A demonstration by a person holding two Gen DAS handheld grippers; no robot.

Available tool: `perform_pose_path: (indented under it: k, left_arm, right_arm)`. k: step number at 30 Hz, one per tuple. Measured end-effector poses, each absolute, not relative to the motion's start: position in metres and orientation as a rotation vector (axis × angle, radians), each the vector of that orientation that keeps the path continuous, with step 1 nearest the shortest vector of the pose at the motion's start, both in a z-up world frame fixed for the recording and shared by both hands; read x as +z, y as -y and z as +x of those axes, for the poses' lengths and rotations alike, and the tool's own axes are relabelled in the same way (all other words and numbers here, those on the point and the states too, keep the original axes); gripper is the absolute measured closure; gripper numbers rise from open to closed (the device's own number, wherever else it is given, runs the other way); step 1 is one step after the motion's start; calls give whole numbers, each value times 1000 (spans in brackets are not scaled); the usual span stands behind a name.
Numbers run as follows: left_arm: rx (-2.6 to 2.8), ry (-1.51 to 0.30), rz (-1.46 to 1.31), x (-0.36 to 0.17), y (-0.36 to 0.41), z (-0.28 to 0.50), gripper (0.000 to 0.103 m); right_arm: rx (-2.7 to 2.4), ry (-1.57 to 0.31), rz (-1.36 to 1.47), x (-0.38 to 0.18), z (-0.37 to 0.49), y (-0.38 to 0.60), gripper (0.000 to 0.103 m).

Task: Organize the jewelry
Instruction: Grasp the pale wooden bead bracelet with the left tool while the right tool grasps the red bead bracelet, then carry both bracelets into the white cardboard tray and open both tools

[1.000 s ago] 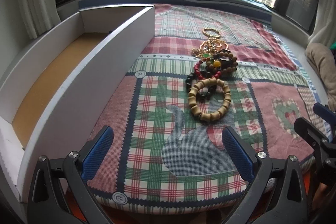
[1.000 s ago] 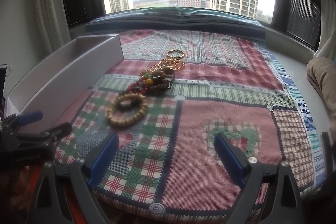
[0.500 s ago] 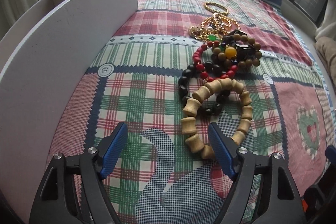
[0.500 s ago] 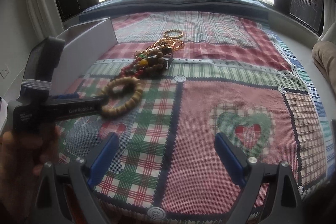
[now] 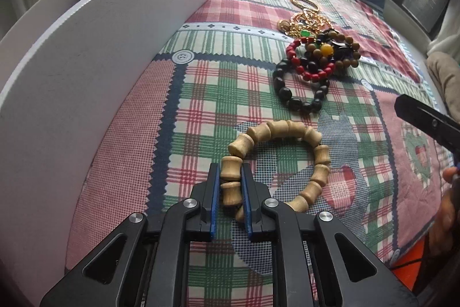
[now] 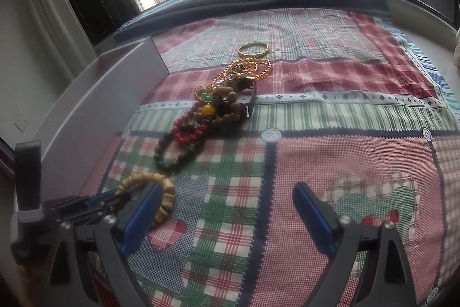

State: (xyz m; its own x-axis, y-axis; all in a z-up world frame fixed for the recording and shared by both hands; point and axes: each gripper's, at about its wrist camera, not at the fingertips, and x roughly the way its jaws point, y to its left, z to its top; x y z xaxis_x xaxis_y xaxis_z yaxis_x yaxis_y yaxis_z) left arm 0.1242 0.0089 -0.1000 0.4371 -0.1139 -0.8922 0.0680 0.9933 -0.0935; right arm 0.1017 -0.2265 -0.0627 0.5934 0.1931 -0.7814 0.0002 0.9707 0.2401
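My left gripper (image 5: 230, 177) is shut on the near side of a wooden bead bracelet (image 5: 287, 131), which lies on the plaid cloth (image 5: 218, 94). In the right wrist view the same gripper (image 6: 115, 199) pinches that bracelet (image 6: 166, 189) at the lower left. Beyond it lies a pile of jewelry: a black bead bracelet (image 5: 299, 97), a red bead bracelet (image 5: 309, 71), brown beads (image 5: 345, 51) and gold chains (image 5: 307, 19). A gold bangle (image 6: 254, 49) lies farthest. My right gripper (image 6: 227, 209) is open and empty above the cloth.
A white box (image 5: 95, 53) with tall walls stands along the left of the cloth; it also shows in the right wrist view (image 6: 95, 111). Windows run along the back. A beige cushion (image 5: 444, 76) sits at the right edge.
My left gripper moved forward and down to the wooden bracelet and shut on it. The bracelet has slid nearer, away from the black beads. The right gripper moved slightly forward.
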Motion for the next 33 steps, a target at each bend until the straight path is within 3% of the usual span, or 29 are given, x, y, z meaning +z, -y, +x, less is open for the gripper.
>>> perform_pose_path:
  k: [3,4,6,12,16,23,29,31,33]
  left_arm:
    - [-72,-1116,-42,-102,-21,116,90]
    - [-65,-1115,-47,-103,-24,114,89]
    - [-64,-1105,-57,-104,-28,112,89]
    - [-45,-1083,-11,-105,-23,113,88]
    - [-42,-1078,18,-105,-20,115,88]
    - [-59,-1101,-43,-104,-29,115,88]
    - [-56,-1101,-33,-104,-25,110,86]
    - [-73,-1113,-37,-103,-25,109,73]
    - [-89,-1105,-55,-98,-28,105,48]
  right_arm:
    - [206,-948,292,-72,132,218,16]
    - [227,-955,304,-76,143,214,23]
    - [234,-989,316,-86,164,205,47]
    - [181,-1051,390,-112,198,199,66]
    - [148,-1012,429,-115,203,203,92]
    - [204,-974,423,-88,167,210,93]
    - [163,-1053,366,-84,109,238,93]
    - [109,-1097,334,-92,93,248,89]
    - [69,-1121,305,-98,79,254,89]
